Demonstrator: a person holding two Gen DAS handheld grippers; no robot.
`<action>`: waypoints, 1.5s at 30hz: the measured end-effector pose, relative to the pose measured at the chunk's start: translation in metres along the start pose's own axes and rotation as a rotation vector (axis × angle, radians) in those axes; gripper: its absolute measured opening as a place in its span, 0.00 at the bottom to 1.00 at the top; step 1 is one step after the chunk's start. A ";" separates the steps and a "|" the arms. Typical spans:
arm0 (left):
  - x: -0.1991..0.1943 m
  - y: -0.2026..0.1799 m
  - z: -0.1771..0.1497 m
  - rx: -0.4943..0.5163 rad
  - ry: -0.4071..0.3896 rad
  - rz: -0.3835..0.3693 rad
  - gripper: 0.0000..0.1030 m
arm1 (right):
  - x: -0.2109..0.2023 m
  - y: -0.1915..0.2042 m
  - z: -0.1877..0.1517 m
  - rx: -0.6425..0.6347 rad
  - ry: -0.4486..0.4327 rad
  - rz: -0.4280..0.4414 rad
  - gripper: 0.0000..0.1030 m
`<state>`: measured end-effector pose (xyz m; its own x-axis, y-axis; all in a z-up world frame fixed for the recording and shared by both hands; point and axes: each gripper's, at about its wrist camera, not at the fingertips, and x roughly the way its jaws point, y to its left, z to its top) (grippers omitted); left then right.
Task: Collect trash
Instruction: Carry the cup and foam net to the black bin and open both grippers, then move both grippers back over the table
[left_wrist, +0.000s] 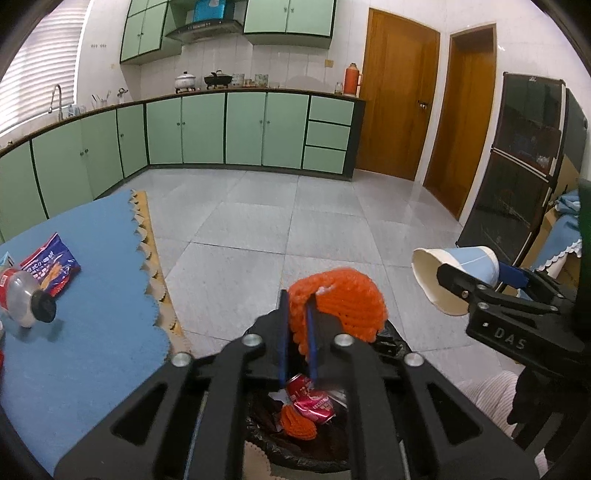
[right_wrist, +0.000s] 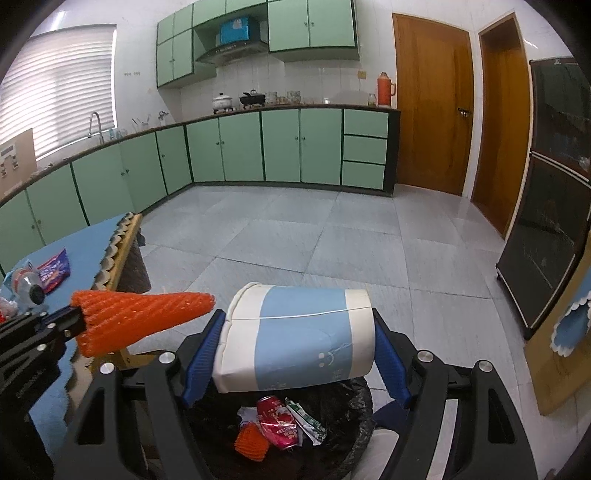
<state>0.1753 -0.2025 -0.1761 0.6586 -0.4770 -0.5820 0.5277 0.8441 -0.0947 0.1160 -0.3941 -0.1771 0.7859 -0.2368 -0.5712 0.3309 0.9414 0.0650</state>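
Note:
An orange foam net (left_wrist: 343, 302) (right_wrist: 147, 317) sticks out from my left gripper (left_wrist: 297, 306) (right_wrist: 75, 314), which is shut on one end of it above the bin. My right gripper (right_wrist: 297, 321) (left_wrist: 476, 275) is shut on a blue and white paper cup (right_wrist: 303, 350) (left_wrist: 461, 258) that lies sideways between the blue pads, squashed a little. Below both stands a trash bin (right_wrist: 354, 398) (left_wrist: 391, 341) lined with a black bag. In it lie a crushed red can (right_wrist: 277, 421) (left_wrist: 310, 402), a second orange net (right_wrist: 251, 441) (left_wrist: 297, 424) and a wrapper (right_wrist: 306, 421).
To the left is a table with a blue cloth (left_wrist: 92, 314) with a scalloped edge. On it lie a plastic bottle (left_wrist: 22, 295) and a blue and red snack bag (left_wrist: 51, 266). A dark cabinet (left_wrist: 517, 166) stands at the right. Tiled floor lies beyond the bin.

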 end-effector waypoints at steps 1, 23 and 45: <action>0.003 0.001 0.002 -0.002 0.005 0.000 0.24 | 0.005 -0.001 -0.001 -0.001 0.009 0.004 0.72; -0.029 0.030 0.017 -0.059 -0.047 0.062 0.53 | -0.009 0.015 0.010 -0.007 0.006 0.075 0.92; -0.189 0.175 -0.032 -0.233 -0.157 0.515 0.74 | -0.070 0.176 0.023 -0.158 -0.139 0.391 0.94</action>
<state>0.1259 0.0428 -0.1086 0.8800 -0.0065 -0.4750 -0.0015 0.9999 -0.0165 0.1306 -0.2176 -0.1070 0.9024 0.1244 -0.4126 -0.0804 0.9892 0.1224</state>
